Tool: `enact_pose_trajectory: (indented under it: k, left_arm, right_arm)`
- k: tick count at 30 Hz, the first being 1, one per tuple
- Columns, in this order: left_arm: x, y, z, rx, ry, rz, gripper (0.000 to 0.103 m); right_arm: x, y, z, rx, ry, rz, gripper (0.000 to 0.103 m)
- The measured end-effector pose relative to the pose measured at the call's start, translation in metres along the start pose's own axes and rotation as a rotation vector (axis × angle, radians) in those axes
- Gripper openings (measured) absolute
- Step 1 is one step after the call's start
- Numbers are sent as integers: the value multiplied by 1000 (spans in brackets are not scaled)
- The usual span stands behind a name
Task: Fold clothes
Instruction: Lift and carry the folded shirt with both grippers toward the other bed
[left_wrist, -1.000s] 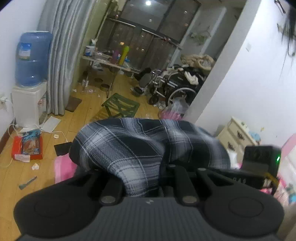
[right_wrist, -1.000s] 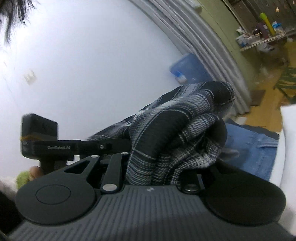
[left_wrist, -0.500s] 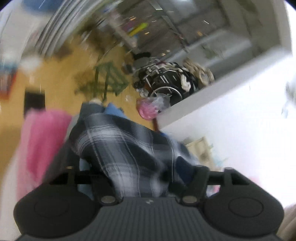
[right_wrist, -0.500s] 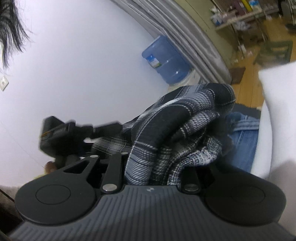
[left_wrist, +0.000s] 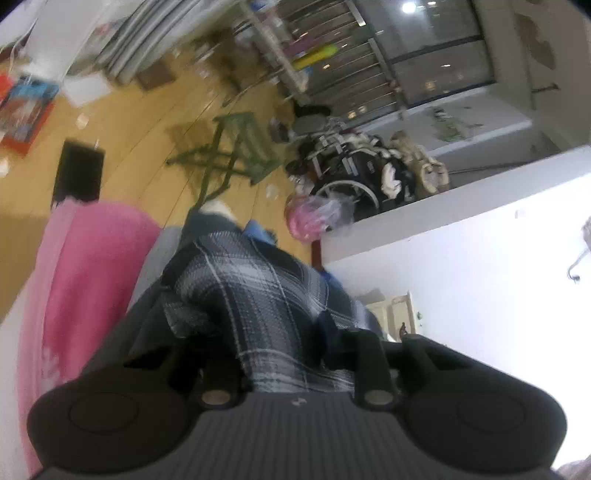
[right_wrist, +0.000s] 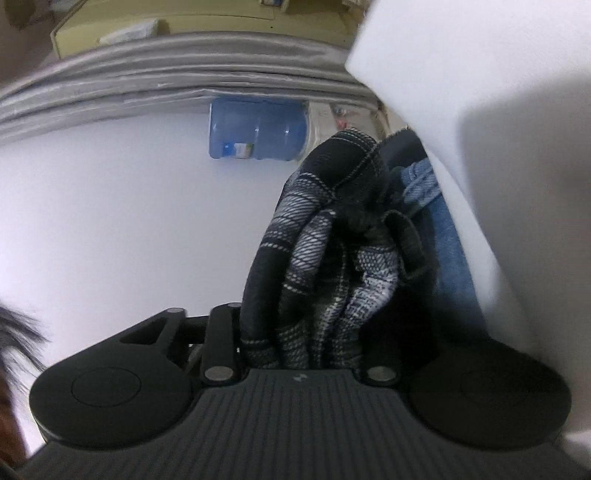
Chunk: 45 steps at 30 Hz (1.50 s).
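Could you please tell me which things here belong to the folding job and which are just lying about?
Job: plaid garment, left gripper, right gripper, blue denim.
Lying about: green stool, wheelchair, water bottle, pink blanket.

The dark plaid shirt (left_wrist: 255, 306), black and grey with thin white lines, lay bunched between the fingers of both my grippers. In the right view its cloth (right_wrist: 325, 251) was gathered into thick rolled folds rising away from me. Blue denim (right_wrist: 439, 229) lay just right of it.
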<state>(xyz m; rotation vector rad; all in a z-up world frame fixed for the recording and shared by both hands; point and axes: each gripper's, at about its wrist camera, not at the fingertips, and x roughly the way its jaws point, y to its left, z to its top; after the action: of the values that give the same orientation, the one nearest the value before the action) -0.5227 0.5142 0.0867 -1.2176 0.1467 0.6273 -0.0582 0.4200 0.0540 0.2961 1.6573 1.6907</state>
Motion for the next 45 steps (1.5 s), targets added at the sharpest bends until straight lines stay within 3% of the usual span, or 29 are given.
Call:
enact_pose_trajectory:
  k: [2, 5, 9, 10, 17, 20, 21, 27, 29, 30, 31, 34, 37, 41, 45]
  left_arm:
    - [-10, -16, -6, 122, -32, -33, 16]
    - [-34, -37, -21, 315, -90, -127, 17]
    - [-46, -41, -30, 377, -119, -121, 18]
    - [-47, -42, -31, 385, -123, -112, 18]
    - [-26, -59, -21, 412, -168, -151, 16]
    - [-14, -63, -17, 423, -151, -151, 16]
    - [-8, -62, -16, 424, -145, -146, 16]
    - [29, -35, -6, 317, -69, -92, 17]
    - [34, -28, -3, 271, -50, -65, 21]
    - [34, -26, -1, 248, -47, -50, 28]
    - [34, -23, 1, 223, -48, -34, 34]
    - [29, -13, 11, 121, -55, -16, 50]
    - [16, -5, 20, 20, -86, -16, 59]
    - [-13, 3, 21, -61, -160, 36, 69]
    - [-49, 6, 9, -103, -222, 92, 70]
  right_arm:
    - [-10, 32, -16, -260, -48, -75, 27]
    - [-21, 78, -79, -917, -139, -175, 27]
    - [-18, 94, -166, -1655, -203, -317, 26]
    - [-7, 94, -162, -1687, -206, -330, 26]
    - [-14, 96, -142, -1581, -273, -362, 25]
    - [-16, 94, -137, -1559, -282, -375, 25]
    - [1, 87, -127, -1547, -277, -381, 25]
    - [16, 70, -74, -1224, -184, -364, 27]
    - [19, 65, -55, -1092, -143, -351, 31]
    - [20, 63, -46, -1023, -120, -344, 41]
    - [20, 62, -35, -953, -94, -340, 44]
    - [15, 63, -12, -791, -37, -309, 47]
    - [2, 64, -1, -662, 1, -280, 50]
    - [-26, 57, 2, -523, -18, -253, 57]
    - [-60, 54, -3, -484, -143, -275, 62]
